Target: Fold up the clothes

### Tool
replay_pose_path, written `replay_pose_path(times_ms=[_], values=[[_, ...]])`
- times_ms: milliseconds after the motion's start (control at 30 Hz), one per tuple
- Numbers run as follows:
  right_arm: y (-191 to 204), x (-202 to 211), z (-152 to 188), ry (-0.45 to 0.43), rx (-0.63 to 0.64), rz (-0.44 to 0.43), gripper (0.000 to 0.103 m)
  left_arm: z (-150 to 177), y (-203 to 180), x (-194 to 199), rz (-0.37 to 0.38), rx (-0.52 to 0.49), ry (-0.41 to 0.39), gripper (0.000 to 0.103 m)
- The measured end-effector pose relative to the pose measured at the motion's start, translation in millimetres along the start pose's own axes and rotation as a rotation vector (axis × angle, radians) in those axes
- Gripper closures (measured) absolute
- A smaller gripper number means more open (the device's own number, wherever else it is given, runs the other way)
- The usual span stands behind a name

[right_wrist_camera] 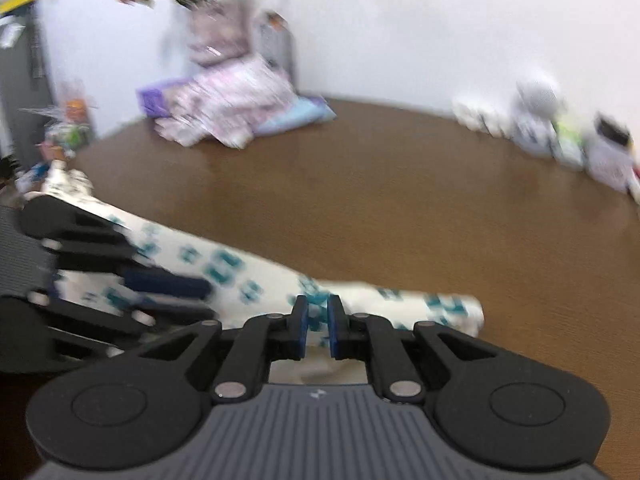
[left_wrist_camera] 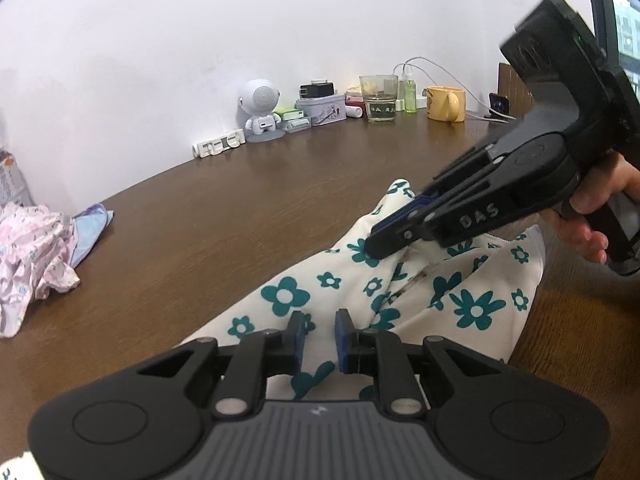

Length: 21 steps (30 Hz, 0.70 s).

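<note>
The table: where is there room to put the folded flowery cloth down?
Bare table lies between the flowered garment, the pink clothes pile and the clutter along the wall. That back edge is crowded: robot figure, glass, yellow mug.

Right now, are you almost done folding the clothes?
Not yet. Nothing looks neatly folded so far. The flowered cloth is in hand: the right gripper pinches a fold of it, while the left gripper stands slightly open above it. The pink crumpled pile and blue cloth still wait.

Both wrist views sit close, angled down over the table (left_wrist_camera: pixel 240 208); left faces right, right (blurred) seemingly left; shared: floral garment (left_wrist_camera: pixel 460 292).
</note>
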State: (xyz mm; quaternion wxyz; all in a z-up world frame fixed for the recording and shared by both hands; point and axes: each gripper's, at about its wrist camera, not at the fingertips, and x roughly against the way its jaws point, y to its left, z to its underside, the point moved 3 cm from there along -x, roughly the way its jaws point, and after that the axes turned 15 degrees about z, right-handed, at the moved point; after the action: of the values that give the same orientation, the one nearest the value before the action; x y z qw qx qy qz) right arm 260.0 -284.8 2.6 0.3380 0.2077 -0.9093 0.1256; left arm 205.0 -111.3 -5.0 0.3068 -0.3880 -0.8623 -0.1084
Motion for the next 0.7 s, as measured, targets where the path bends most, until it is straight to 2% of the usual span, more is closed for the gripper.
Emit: replay_pose_path(times_ms=[67, 167, 300, 433, 567, 700], values=[[-6, -2, 4, 0.007, -0.047, -0.016, 0.095, 0, 4, 5, -0.004, 0.019, 0.000, 0.079], [-8, -3, 8, -0.007, -0.067, -0.015, 0.095, 1, 13, 23, -0.047, 0.053, -0.046, 0.071], [-5, -3, 10, -0.015, -0.073, 0.002, 0.095, 13, 30, 55, -0.134, 0.104, -0.066, 0.069], [-3, -4, 11, -0.022, -0.080, 0.011, 0.095, 38, 52, 74, -0.219, 0.190, -0.019, 0.069], [3, -7, 11, -0.033, -0.071, 0.038, 0.095, 53, 65, 79, -0.210, 0.247, -0.055, 0.064], [8, -8, 12, -0.041, -0.079, 0.070, 0.095, 53, 63, 77, -0.223, 0.234, -0.054, 0.062]])
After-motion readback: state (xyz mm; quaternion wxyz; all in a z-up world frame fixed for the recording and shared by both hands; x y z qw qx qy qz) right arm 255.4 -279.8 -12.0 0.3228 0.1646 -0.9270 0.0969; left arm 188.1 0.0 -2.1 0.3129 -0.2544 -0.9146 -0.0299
